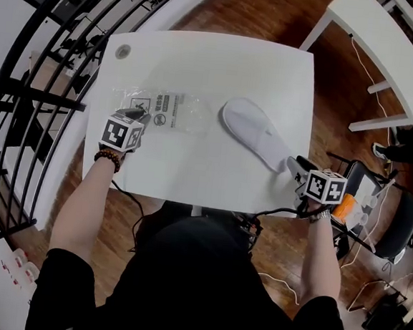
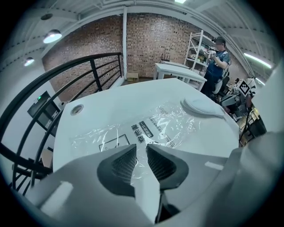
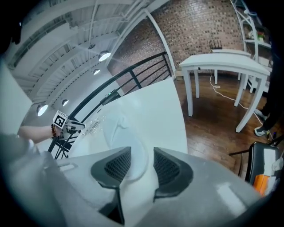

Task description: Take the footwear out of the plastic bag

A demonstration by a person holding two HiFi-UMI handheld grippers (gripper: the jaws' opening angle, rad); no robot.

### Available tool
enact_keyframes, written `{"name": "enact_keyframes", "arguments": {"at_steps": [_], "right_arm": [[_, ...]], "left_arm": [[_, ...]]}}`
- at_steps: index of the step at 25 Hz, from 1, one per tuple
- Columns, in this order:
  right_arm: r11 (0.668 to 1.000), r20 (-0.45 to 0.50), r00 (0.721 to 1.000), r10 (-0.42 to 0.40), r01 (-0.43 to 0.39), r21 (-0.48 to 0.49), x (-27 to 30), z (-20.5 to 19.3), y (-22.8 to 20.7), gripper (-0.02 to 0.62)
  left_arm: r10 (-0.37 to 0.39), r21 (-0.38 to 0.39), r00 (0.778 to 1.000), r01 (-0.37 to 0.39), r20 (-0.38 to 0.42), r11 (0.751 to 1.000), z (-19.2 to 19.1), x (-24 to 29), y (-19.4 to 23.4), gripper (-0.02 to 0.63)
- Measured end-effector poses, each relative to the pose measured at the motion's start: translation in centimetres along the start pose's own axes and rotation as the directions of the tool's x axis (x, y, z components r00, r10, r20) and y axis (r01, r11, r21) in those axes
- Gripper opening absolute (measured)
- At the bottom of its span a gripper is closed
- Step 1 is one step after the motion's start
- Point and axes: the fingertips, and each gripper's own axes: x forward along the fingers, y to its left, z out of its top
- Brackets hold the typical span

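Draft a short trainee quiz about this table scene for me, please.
1. True or false: the white slipper lies inside the clear plastic bag.
2. What sits between the open jaws of the right tongs? A) the slipper's end B) the bag C) nothing
3. Fill in: the bag lies flat on the white ____.

Key
1. False: the slipper lies outside the bag, beside it.
2. A
3. table
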Motion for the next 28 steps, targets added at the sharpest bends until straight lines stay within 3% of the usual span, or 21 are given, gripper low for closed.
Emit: {"name": "enact_keyframes", "arguments": {"at_steps": [7, 12, 17, 28], "right_arm": [[0.985, 0.032, 0.999, -0.025, 0.03, -0.17, -1.1, 2.7, 1.7, 0.138], [0.961, 0.085, 0.996, -0.004, 0.027, -0.274, -1.8, 4.5, 4.6, 0.063], [0.94, 0.143, 0.989, 0.022, 0.029, -0.341, -2.5, 5.9, 9.4, -0.003], [0.91, 0.232, 0.966, 0.114, -0.008, -0.414, -3.0, 5.8, 22.2, -0.006]], "left_arm": [[0.016, -0.013, 0.998, -0.015, 0.055, 1.0, 0.4, -2.1, -1.9, 0.087], [0.016, 0.001, 0.993, -0.016, 0.117, 1.0, 1.4, -4.2, -3.6, 0.077], [-0.024, 0.043, 0.984, 0.017, 0.175, 0.999, 2.1, -6.4, -5.5, 0.066], [-0.137, 0.145, 0.949, 0.099, 0.284, 0.985, 1.8, -11.9, -9.5, 0.046]]}}
